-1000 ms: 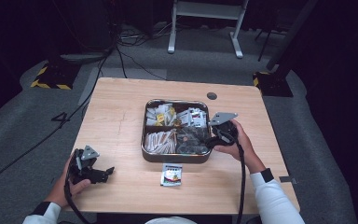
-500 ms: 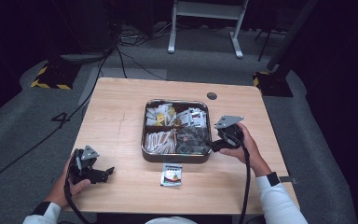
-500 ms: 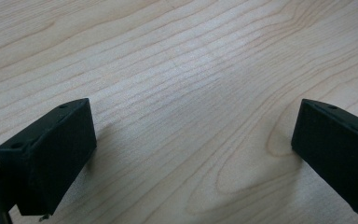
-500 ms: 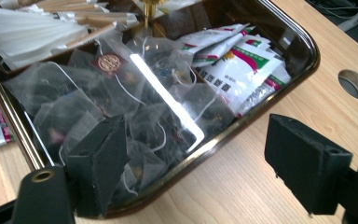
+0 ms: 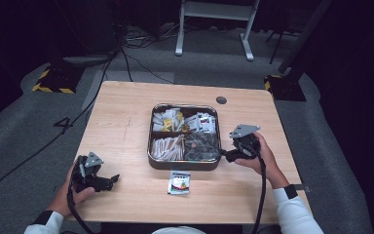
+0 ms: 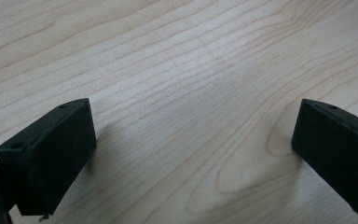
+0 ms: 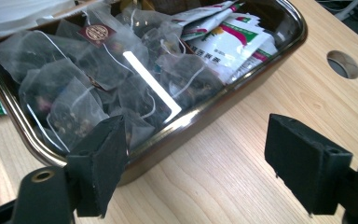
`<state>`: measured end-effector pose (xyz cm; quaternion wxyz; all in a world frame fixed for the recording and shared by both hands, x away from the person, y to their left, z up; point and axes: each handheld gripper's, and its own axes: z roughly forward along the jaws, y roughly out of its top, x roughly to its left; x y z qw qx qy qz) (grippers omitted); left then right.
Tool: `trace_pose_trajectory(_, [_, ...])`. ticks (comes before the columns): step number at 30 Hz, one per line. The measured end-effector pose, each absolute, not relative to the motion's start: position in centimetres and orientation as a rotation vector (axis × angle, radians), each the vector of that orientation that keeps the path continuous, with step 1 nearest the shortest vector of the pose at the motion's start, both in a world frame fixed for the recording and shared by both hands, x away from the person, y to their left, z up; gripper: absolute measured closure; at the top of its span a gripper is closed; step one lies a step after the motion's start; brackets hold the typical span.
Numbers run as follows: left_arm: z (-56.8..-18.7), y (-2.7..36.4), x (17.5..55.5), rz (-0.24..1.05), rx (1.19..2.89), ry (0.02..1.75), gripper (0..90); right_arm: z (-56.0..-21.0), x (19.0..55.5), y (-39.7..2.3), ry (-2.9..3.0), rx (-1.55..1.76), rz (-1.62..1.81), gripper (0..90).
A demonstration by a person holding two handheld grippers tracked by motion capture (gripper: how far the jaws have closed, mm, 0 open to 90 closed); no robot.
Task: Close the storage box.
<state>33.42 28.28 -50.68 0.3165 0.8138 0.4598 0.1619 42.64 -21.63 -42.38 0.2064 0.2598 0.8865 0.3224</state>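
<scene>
Left gripper (image 5: 111,179): rests on the table (image 5: 121,117) at its near left corner, held in the person's left hand (image 5: 73,192). Its jaws stand wide with bare wood between them, as the left gripper view shows; it is well apart from the work, probably parked to keep clear.

Sachet (image 5: 179,183): lies flat on the table just near of the tray (image 5: 183,165), outside it. No gripper touches it.

Tray: a metal tin with four compartments. The near right one holds pyramid tea bags (image 7: 88,79); the far right one holds printed packets (image 7: 228,42).

Right gripper (image 5: 222,155): sits just beside the tray's near right corner, jaws wide and holding nothing. In the right gripper view one jaw fronts the rim by the tea bags and the other stands over bare table, so it seems lined up to reach into that compartment.
</scene>
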Motion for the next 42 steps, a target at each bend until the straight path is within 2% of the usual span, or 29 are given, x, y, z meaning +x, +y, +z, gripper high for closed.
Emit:
trace_pose_trajectory(18, [-50.7, 28.3, 33.4, 0.426, 2.143, 1.211, 0.1, -43.2, 41.5, -25.3, 2.45, 0.8, 0.902, 21.9])
trace_pose_trajectory(42, [-50.7, 28.3, 33.4, 0.426, 2.143, 1.21, 0.0, -45.9, 40.3, -29.5, 2.448, 0.915, 0.852, 21.9])
